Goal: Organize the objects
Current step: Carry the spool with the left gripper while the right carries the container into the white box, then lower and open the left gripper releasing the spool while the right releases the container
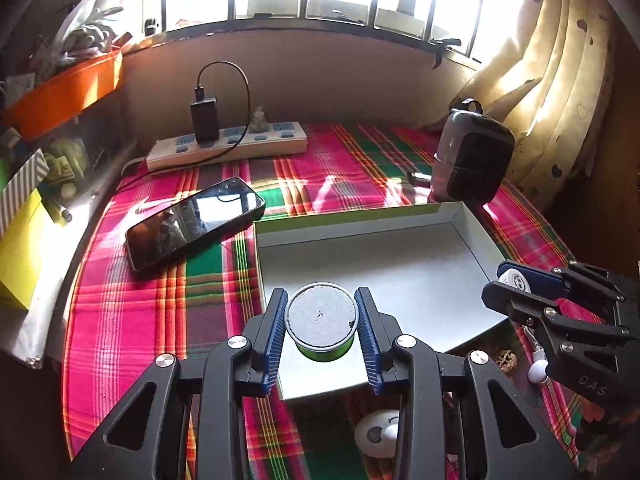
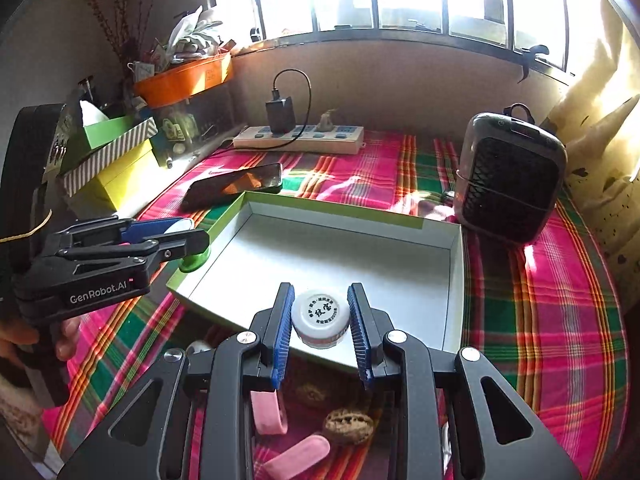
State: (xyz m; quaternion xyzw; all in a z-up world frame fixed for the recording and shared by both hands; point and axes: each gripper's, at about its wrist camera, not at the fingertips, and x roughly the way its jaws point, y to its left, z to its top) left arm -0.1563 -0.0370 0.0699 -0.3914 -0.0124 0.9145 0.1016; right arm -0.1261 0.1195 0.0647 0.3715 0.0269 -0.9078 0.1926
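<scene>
Two grippers hung over a plaid-covered surface, each clamped on a small container. At the far left, stacked boxes and an orange tray full of clutter stood along the wall. Next to them a dark phone lay flat on the cloth, just beside the far left corner of an open, shallow box with a white inside and green outer walls. Behind the phone, a white power strip carried a black charger with a looped cable.

The left gripper held a round green tin with a grey top between its blue pads, above the near left part of the box. The right gripper squeezed a small white jar with a printed lid, above the box's near edge. Below that gripper, pink pieces and a walnut lay on the cloth.

To the right, a dark mesh-fronted device stood near the box's far right corner, and a pale curtain hung beyond it.
</scene>
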